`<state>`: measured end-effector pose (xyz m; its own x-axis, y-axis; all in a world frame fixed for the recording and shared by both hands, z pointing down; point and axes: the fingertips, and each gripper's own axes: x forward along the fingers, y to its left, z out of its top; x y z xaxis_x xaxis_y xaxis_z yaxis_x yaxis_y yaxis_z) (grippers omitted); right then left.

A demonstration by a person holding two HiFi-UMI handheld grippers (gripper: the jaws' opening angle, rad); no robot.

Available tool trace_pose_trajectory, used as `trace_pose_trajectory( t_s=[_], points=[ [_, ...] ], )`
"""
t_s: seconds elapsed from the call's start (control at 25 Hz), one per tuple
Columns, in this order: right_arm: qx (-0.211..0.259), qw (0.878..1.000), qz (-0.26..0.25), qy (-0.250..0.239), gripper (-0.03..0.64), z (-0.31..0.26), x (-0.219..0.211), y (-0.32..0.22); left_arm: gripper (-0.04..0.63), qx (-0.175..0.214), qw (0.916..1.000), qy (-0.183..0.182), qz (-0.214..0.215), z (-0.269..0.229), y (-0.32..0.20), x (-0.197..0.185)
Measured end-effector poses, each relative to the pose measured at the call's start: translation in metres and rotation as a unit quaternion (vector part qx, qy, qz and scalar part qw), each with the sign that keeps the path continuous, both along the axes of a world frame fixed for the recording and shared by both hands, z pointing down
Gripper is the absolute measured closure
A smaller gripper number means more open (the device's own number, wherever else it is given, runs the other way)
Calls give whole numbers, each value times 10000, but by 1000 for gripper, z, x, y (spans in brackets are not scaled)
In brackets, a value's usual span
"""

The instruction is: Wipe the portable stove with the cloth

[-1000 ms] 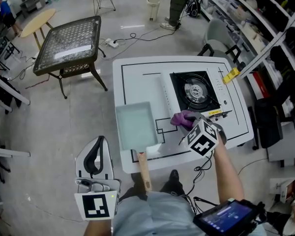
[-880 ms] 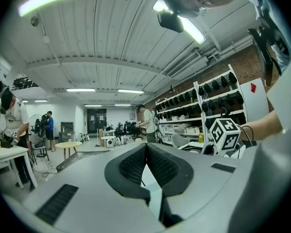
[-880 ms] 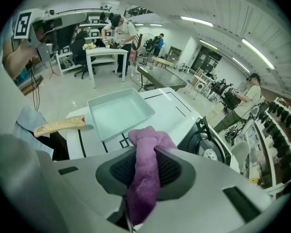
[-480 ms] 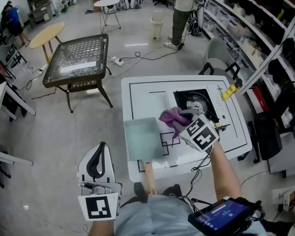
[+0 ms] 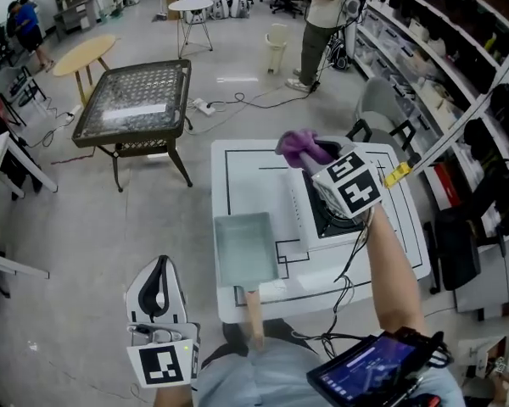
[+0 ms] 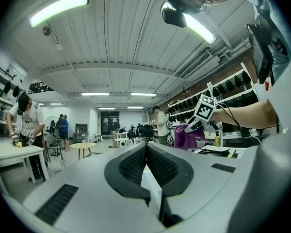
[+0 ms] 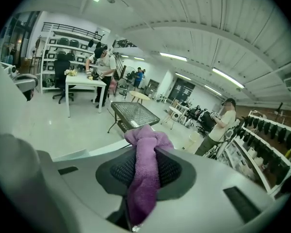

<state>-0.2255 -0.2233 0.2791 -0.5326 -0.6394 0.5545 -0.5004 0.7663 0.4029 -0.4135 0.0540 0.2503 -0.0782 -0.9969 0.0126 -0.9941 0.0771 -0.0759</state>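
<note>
My right gripper (image 5: 312, 161) is shut on the purple cloth (image 5: 299, 146) and holds it up in the air above the portable stove (image 5: 327, 221), which it partly hides. In the right gripper view the cloth (image 7: 144, 174) hangs bunched between the closed jaws. The stove sits at the right of the white table (image 5: 246, 164). My left gripper (image 5: 159, 270) hangs low, off the table's front left corner, with its jaws pressed together on nothing (image 6: 146, 155). The left gripper view shows the cloth (image 6: 186, 136) from the side.
A pale green tray (image 5: 244, 248) with a wooden handle (image 5: 254, 316) lies on the table left of the stove. A yellow item (image 5: 397, 175) sits at the table's right edge. A glass-top metal table (image 5: 136, 96) stands to the left; a person (image 5: 322, 11) and shelving (image 5: 441, 66) are behind.
My right gripper has lifted the cloth off the table in front of the stove and carried it up and away over the stove. The left gripper has stayed low.
</note>
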Motion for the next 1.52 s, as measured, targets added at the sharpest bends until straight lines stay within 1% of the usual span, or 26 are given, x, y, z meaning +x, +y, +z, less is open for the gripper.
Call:
trace_pose_trajectory(
  t_s=[0.12,0.28,0.52,0.68,0.88,0.96,1.04,1.2,1.52],
  points=[
    [-44,9999,-87,88,511,19,-5,-36,577,-217,9993,29,-297,18,-12,-9],
    [-193,9990,-218,343,511,56,-9,-79,577,-476,9970,72,-600,41,-34,-12],
    [-573,9949,-490,676,511,123,-23,-129,577,-933,9918,210,-846,82,-67,-14],
    [-861,9889,-520,1096,511,163,-17,-149,577,-1133,9881,298,-1001,103,-79,-20],
    [-1245,9769,-655,1607,511,198,-13,-146,577,-1202,9861,370,-1087,115,-86,-25],
    [-1390,9726,-646,1748,511,205,-10,-140,577,-1156,9869,351,-1066,113,-90,-27],
    [-1514,9692,-631,1836,511,209,-6,-133,577,-1210,9865,381,-1040,115,-90,-28],
    [-1598,9679,-612,1840,511,209,-1,-121,577,-1219,9874,402,-922,115,-92,-25],
    [-1704,9680,-525,1768,512,206,12,-97,577,-1101,9913,350,-630,104,-93,-12]
  ],
)
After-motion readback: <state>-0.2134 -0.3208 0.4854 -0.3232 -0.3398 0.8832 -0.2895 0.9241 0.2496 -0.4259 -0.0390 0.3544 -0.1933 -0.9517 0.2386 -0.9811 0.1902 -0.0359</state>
